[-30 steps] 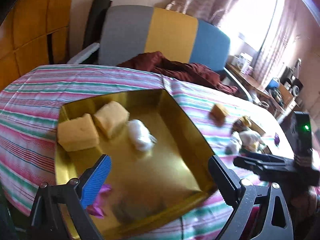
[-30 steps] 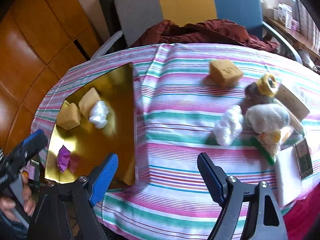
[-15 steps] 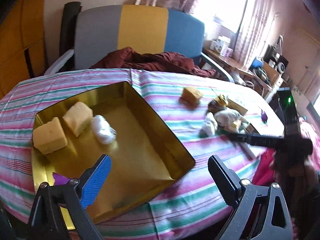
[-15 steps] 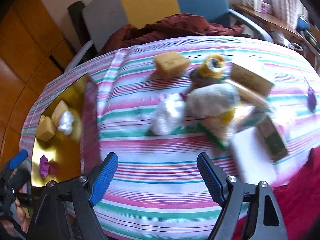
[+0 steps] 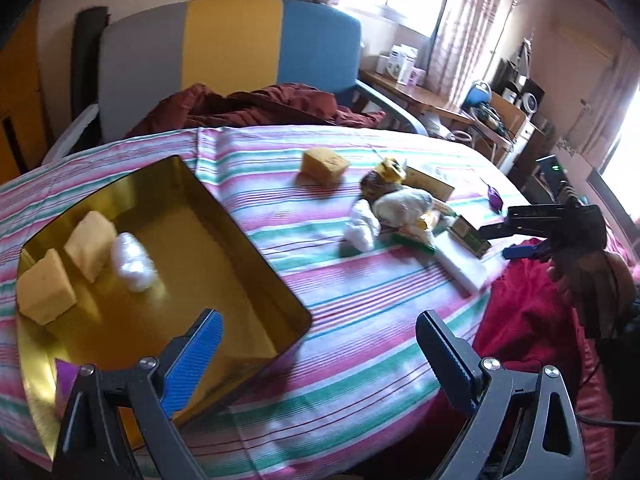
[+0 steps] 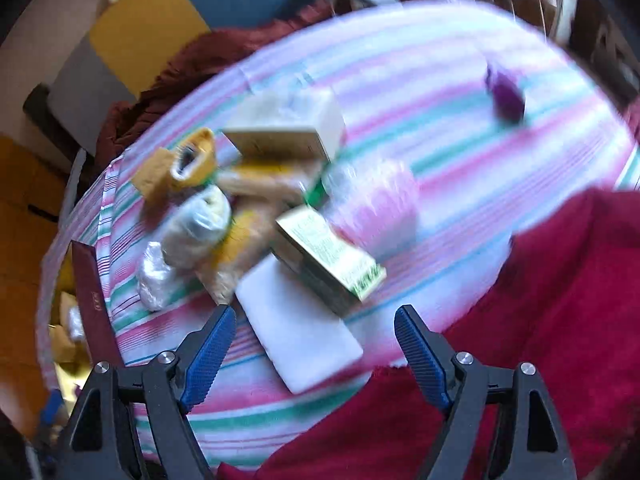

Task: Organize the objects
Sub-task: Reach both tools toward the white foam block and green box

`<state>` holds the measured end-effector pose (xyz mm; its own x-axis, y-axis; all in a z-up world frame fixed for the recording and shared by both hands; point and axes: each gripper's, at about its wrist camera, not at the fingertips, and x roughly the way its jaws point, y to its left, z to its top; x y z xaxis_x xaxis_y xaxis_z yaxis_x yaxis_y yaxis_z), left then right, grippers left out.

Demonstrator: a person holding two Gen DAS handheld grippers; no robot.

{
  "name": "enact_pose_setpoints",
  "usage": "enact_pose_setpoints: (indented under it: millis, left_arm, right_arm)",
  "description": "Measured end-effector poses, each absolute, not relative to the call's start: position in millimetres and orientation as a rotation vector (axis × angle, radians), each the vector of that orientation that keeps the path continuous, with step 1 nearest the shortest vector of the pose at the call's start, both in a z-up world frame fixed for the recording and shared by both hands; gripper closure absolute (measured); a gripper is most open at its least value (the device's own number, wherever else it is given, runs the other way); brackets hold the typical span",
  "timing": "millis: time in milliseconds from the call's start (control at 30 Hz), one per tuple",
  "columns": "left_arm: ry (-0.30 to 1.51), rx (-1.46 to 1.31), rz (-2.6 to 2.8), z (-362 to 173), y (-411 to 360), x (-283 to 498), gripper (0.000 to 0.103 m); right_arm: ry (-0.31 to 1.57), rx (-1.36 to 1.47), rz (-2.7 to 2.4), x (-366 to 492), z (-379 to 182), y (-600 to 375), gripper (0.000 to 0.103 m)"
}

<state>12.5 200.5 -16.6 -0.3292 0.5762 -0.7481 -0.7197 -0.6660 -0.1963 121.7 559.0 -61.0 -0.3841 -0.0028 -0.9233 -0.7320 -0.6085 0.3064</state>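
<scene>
A gold tin (image 5: 256, 248) on the striped tablecloth holds two yellow sponges (image 5: 90, 240), a white wad (image 5: 132, 256) and a purple scrap (image 5: 64, 376). My left gripper (image 5: 320, 344) is open and empty over the tin's near right corner. A third sponge (image 5: 324, 164), a white wad (image 5: 362, 226), a small green box (image 5: 470, 236), a white flat block (image 5: 460, 268) and a purple piece (image 5: 495, 199) lie at the right. My right gripper (image 6: 316, 340) is open and empty above the white block (image 6: 300, 336) and green box (image 6: 332, 256). This view is blurred.
A cardboard box (image 6: 280, 140), a yellow roll (image 6: 194, 160) and a plastic-wrapped bundle (image 6: 196, 224) crowd the pile. Red cloth (image 6: 560, 320) covers the table's near right edge. A chair (image 5: 232, 52) with dark red fabric stands behind the table. A hand (image 5: 588, 276) holds the right gripper (image 5: 494, 240).
The right gripper swept from beside the tin across the table to the pile at the right end, rolling as it went. The left gripper shifted right, off the tin's middle. Both stayed open.
</scene>
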Motion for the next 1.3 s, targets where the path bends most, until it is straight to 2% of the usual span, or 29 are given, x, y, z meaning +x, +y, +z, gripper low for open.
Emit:
enact_pose_setpoints:
  millis: [233, 300, 433, 500, 867, 1033, 1300]
  left_arm:
    - [0.250, -1.065, 2.016, -19, 215, 17, 0.005]
    - [0.255, -1.067, 2.007, -19, 218, 17, 0.005]
    - [0.289, -1.065, 1.975, -21, 231, 20, 0.005]
    - [0.319, -1.060, 1.950, -23, 242, 22, 0.005]
    - [0.404, -1.087, 1.794, -46, 322, 36, 0.005]
    - [0.414, -1.128, 1.737, -61, 361, 38, 0.005]
    - [0.443, -1.204, 1.709, -87, 409, 35, 0.005]
  right_arm:
    - [1.050, -1.443, 2.013, 105, -91, 550, 0.020]
    - [1.101, -1.477, 2.049, 98, -95, 541, 0.014]
    - [1.235, -1.536, 2.176, 92, -93, 526, 0.014]
    - [1.245, -1.533, 2.230, 94, -87, 521, 0.015]
    - [1.023, -1.204, 2.225, 118, -52, 565, 0.015]
    - [1.150, -1.106, 2.199, 129, -63, 591, 0.017]
    - [1.195, -1.061, 2.235, 124, -61, 590, 0.017]
